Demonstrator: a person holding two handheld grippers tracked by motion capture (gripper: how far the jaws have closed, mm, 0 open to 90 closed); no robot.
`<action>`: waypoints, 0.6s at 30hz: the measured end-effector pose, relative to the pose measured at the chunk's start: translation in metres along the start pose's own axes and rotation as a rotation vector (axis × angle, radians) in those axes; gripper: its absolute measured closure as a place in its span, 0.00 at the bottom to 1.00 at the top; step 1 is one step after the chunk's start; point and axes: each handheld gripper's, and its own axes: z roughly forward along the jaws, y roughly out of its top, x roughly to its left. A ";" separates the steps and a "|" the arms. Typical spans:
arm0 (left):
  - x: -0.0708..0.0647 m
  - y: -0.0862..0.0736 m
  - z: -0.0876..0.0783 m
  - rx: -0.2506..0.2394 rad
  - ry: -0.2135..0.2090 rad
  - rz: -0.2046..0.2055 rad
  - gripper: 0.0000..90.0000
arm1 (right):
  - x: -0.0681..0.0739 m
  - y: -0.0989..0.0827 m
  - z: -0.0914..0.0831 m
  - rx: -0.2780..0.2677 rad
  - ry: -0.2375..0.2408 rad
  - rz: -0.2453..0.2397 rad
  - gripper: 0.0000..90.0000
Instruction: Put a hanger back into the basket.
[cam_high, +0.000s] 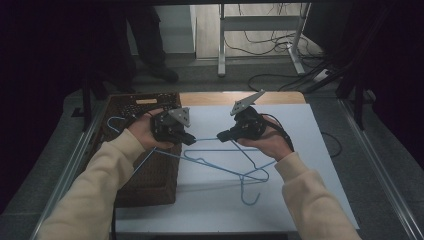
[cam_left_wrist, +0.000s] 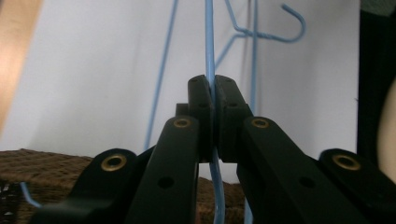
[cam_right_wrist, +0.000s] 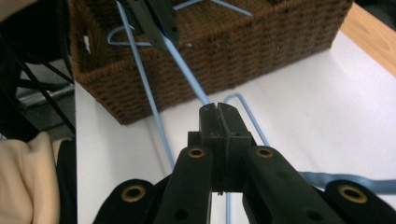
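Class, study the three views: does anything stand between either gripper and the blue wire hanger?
Nothing visible does. The left gripper is shut on the hanger wire itself, jaws pinching it. The right gripper is shut too, and the same wire runs straight into its closed tips. The basket stands apart, behind the grip points.

Left gripper (cam_left_wrist: 212, 93), jaws clamped on a blue wire hanger (cam_left_wrist: 209, 42) above the white tabletop (cam_left_wrist: 93, 70); wicker basket (cam_left_wrist: 46, 163) below.

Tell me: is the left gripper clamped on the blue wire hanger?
Yes: in the left gripper view, the left gripper has its jaws pressed together on the blue wire hanger.
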 end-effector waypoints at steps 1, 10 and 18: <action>0.000 -0.001 -0.002 -0.011 0.005 -0.004 0.97 | 0.001 0.000 -0.002 -0.013 -0.003 0.001 0.99; -0.001 -0.011 -0.027 -0.130 0.044 -0.049 0.97 | 0.004 -0.020 -0.031 -0.157 -0.047 0.044 0.81; -0.001 -0.033 -0.053 -0.246 0.104 -0.133 0.97 | 0.009 -0.057 -0.048 -0.231 -0.130 0.101 0.61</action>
